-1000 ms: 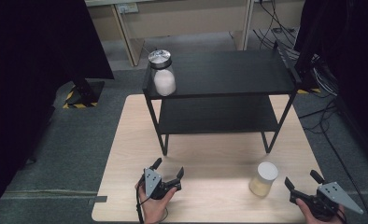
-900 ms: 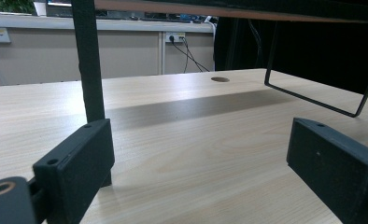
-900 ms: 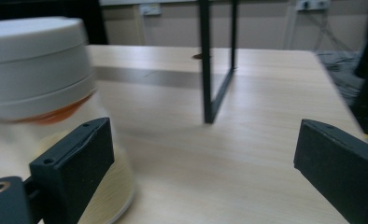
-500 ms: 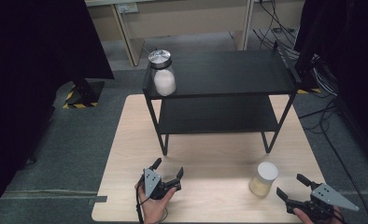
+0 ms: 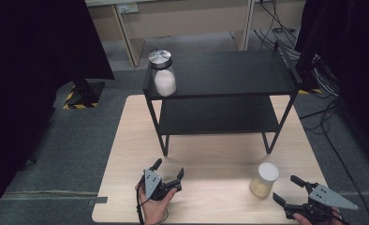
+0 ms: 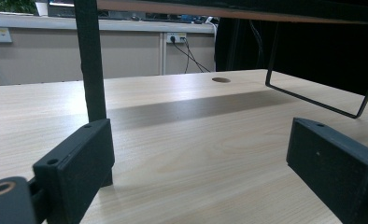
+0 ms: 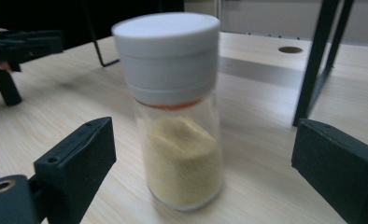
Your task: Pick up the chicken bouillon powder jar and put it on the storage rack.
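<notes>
A glass jar of yellowish powder with a white lid (image 5: 265, 180) stands upright on the wooden table (image 5: 210, 154) at the front right. My right gripper (image 5: 285, 188) is open just right of it and points at it. In the right gripper view the jar (image 7: 182, 140) stands close ahead between the spread jaws, untouched. My left gripper (image 5: 169, 167) is open at the front middle, low over the table, with nothing between its jaws (image 6: 201, 140). A second jar of white powder with a metal lid (image 5: 163, 75) stands on the top left corner of a black shelf (image 5: 229, 75).
The black two-tier shelf stands on the far half of the table, and one of its front legs (image 6: 91, 65) rises just ahead of my left gripper. Another leg (image 7: 315, 65) stands behind the jar. Cables (image 5: 323, 75) lie on the floor at the right.
My right gripper has moved left toward the yellow-powder jar and turned to face it. The left gripper and both jars have stayed put.
</notes>
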